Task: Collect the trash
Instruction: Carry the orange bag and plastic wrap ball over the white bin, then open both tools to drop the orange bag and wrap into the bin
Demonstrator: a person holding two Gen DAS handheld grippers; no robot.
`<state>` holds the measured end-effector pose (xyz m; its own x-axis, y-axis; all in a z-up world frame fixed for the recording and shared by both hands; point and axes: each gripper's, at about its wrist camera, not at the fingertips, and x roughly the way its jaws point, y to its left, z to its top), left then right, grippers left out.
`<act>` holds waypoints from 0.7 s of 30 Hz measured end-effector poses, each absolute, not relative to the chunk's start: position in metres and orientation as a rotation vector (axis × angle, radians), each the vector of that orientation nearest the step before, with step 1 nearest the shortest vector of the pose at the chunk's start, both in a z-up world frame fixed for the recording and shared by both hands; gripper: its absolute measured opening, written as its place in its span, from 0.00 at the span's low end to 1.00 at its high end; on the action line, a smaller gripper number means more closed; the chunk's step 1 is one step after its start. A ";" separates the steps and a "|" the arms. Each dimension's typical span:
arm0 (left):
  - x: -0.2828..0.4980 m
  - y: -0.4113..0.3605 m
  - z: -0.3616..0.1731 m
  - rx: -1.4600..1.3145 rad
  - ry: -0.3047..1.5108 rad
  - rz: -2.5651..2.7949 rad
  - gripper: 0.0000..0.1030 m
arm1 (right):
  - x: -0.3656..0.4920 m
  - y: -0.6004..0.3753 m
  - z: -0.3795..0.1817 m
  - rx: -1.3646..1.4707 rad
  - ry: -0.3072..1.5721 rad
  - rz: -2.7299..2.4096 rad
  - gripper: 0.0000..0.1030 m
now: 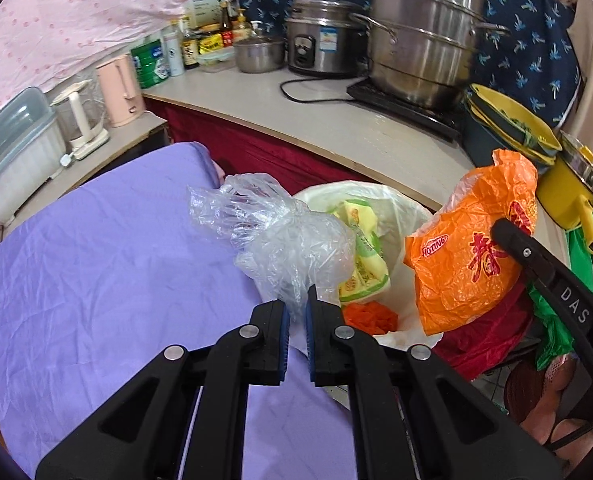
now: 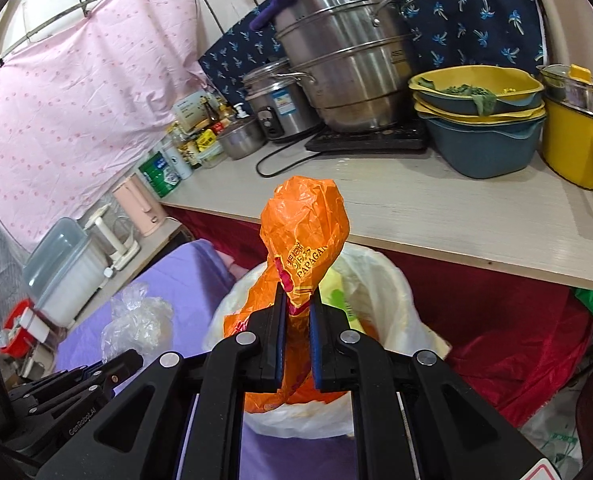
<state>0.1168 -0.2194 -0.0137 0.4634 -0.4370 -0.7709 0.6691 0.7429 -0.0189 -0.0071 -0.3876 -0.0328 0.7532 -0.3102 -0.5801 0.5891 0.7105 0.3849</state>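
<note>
The left claw [image 1: 296,312] was clenched on a crumpled clear plastic bag [image 1: 284,236], which hung above the near rim of the bin [image 1: 406,200], partly over the purple cloth [image 1: 108,264] beside it. The right claw [image 2: 296,316] was clenched on an orange plastic bag [image 2: 304,232], pinched low on its neck so that the bulk stood up above the pads, over the mouth of the same bin [image 2: 380,280]. The bin was lined with a pale bag and already held yellow-green wrappers [image 1: 360,248] and an orange scrap [image 1: 370,318].

Judgement: the step in hand was the drop into the bin. To do it well, each bag should be brought fully over the opening before release; the clear bag did not appear centred and could fall onto the cloth. Both bags were light and springy, so lowering them close to the contents seemed advisable. The claws were near each other, and releasing one at a time would limit the risk of collision. The liner's rim should not be snagged.
</note>
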 end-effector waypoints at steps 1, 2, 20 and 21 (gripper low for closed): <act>0.117 -0.226 -0.017 0.316 0.850 -0.701 0.06 | -0.006 -0.390 -0.035 0.589 0.514 -0.529 0.09; 0.117 -0.232 -0.021 0.325 0.854 -0.709 0.07 | -0.004 -0.394 -0.039 0.585 0.526 -0.536 0.09; 0.156 -0.287 -0.092 0.358 0.987 -0.753 0.17 | 0.047 -0.423 -0.108 0.557 0.698 -0.592 0.12; 0.158 -0.286 -0.094 0.352 0.994 -0.748 0.22 | 0.050 -0.423 -0.112 0.558 0.708 -0.590 0.12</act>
